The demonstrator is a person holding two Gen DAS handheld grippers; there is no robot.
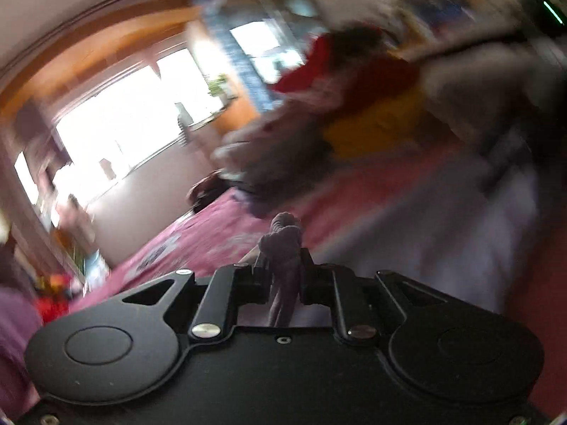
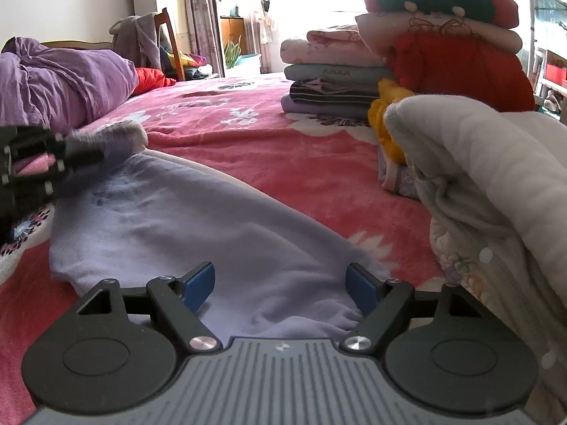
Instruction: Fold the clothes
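Observation:
A pale lavender garment (image 2: 198, 219) lies spread on the pink flowered bedspread (image 2: 283, 148). My right gripper (image 2: 280, 285) is open, its blue pads (image 2: 200, 283) standing apart just above the garment's near cuffed end. My left gripper (image 2: 76, 154) shows at the far left of the right wrist view, shut on the garment's far edge and lifting it. In the blurred left wrist view, my left gripper (image 1: 281, 248) is shut on a bunched fold of the lavender garment (image 1: 283, 237).
A white padded garment (image 2: 496, 191) bulges at the right. Behind it rise stacks of folded clothes (image 2: 333, 81) and a red and yellow pile (image 2: 460, 67). A purple bundle (image 2: 60, 81) lies at the left. A chair (image 2: 166, 35) stands past the bed.

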